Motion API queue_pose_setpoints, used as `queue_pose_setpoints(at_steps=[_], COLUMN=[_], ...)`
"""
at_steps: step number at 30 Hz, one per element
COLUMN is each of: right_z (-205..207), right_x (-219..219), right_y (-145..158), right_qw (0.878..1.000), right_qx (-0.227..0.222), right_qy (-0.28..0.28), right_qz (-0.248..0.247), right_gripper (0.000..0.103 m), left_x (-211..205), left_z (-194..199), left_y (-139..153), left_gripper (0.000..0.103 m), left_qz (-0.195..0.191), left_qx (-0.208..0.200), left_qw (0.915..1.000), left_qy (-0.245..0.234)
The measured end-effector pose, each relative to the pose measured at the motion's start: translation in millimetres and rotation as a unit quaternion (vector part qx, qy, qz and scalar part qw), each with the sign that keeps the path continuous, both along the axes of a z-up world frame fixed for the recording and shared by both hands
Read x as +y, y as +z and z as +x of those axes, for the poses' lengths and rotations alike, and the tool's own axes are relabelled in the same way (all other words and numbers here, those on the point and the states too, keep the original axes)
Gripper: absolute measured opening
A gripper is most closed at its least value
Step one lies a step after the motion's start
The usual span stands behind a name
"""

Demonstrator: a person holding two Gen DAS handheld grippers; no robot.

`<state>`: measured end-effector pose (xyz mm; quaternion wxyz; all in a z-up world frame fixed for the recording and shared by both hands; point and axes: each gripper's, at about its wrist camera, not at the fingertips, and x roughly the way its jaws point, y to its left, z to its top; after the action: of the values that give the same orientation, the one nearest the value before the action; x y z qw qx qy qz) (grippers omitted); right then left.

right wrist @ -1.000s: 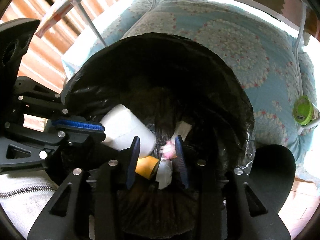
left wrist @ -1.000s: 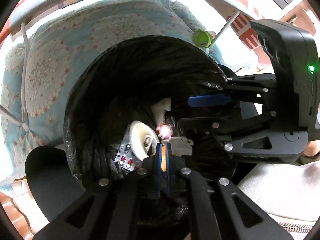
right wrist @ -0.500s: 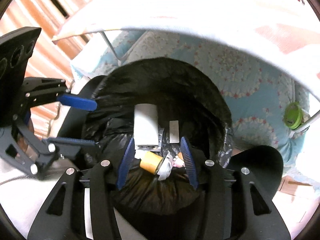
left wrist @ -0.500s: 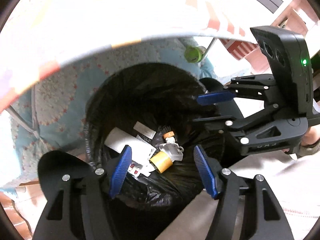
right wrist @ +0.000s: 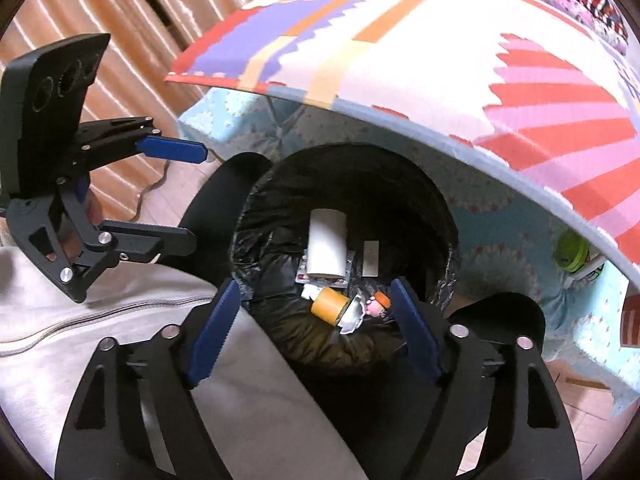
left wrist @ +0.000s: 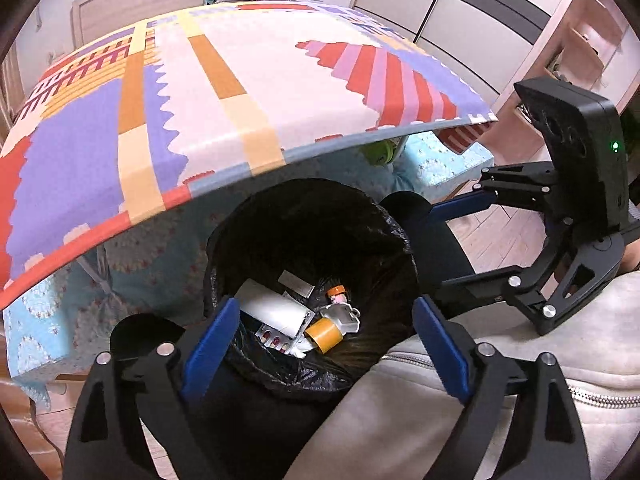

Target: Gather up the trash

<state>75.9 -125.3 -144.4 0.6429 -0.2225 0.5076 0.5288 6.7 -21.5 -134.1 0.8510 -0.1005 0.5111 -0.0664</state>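
left tongs: the left gripper (left wrist: 325, 350) has just been opening and now stands wide, nothing between the blue pads, hanging above the bin mouth. You can see it from the other side too (right wrist: 170, 192), off to the left of the right tongs.

right tongs: same story for the right gripper (right wrist: 316, 330). Its jaws have just been spreading, they're empty, and the trash sits well below and between the two fingers.

where the trash is: all down in the round bin lined with a crinkly black plastic bag (left wrist: 240, 248), tucked under the edge of the colourful patterned foam-mat tabletop (left wrist: 248, 92).

handling: I'd guess everything is light. The white cardboard-looking tube (right wrist: 326, 246) will crush if pinched hard, so take it across the middle. The amber-yellow roll of tape (right wrist: 330, 305) is stiff, grab it by the flat sides. The silver blister pack of red pills (left wrist: 275, 336) is thin and slippery, so edge grip only. The bag itself is floppy; take it by the rim.

count: one tube, one tape roll, one small white flat card (right wrist: 371, 258), one little pink-and-orange capped thing (right wrist: 378, 305), blister packs at least one, can't tell if more. One bin, two tongs.
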Motion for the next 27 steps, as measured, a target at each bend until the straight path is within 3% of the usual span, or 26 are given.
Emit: queue_pose_setpoints(at_steps=[7, 27], right_z=[-5, -6], right_x=[-3, -4], right_y=[5, 8], right_qw=[1.000, 1.000], right_qx=[0.004, 0.009], right_qy=[0.003, 0.000], right_qz=[-0.010, -0.002], right_gripper=[0.079, 0.079], left_x=[-9, -11], left_z=[-6, -8], left_y=[10, 14], left_gripper=[0.092, 0.093], left_qz=[-0.005, -0.009], left_qx=[-0.010, -0.016], left_qw=[0.9999, 0.9998], left_qy=[-0.002, -0.003])
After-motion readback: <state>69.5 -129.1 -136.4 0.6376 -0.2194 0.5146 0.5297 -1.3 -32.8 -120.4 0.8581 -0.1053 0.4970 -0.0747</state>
